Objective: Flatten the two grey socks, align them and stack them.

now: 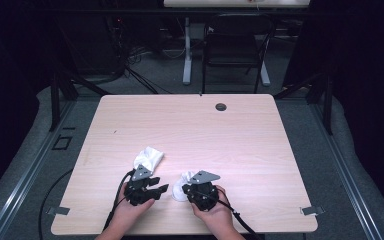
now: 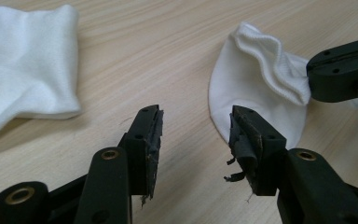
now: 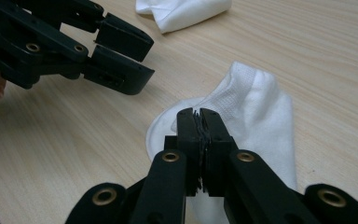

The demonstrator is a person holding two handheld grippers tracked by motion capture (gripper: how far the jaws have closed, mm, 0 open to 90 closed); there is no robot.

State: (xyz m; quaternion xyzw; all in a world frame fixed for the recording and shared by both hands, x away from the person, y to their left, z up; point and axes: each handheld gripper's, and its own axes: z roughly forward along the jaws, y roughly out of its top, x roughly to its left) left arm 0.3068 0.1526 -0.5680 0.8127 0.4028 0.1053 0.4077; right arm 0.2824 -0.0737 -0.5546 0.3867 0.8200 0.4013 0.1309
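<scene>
Small white sock (image 3: pixel 256 116) lies flat near the front edge of the worktop (image 1: pixel 240 135), about mid-width, just ahead of the right gripper (image 3: pixel 197 114). Right gripper's jaws are pressed together over the sock; in the left gripper view they pinch its ribbed cuff, which is lifted and bunched. No logo, label or writing readable on the sock.

Left gripper (image 2: pixel 193 123) sits just beside it on the left, jaws apart, nothing between them, tips over bare wood at the sock's rounded edge. One pad (image 2: pixel 154 140) looks frayed.

Second white sock (image 1: pixel 148 158) lies a bit farther in from the front edge, left of centre, just beyond the left gripper, apart from the first. No print readable on it either.

Both hands come in over the front edge, cables trailing off it.

Worktop is light wood-grain laminate, rounded corners, a dark round grommet (image 1: pixel 221 106) near the far edge. Grey carpet floor around it, dark room, black chair (image 1: pixel 235 45) behind the far edge, white table leg (image 1: pixel 187 50) and loose cables on the floor.
</scene>
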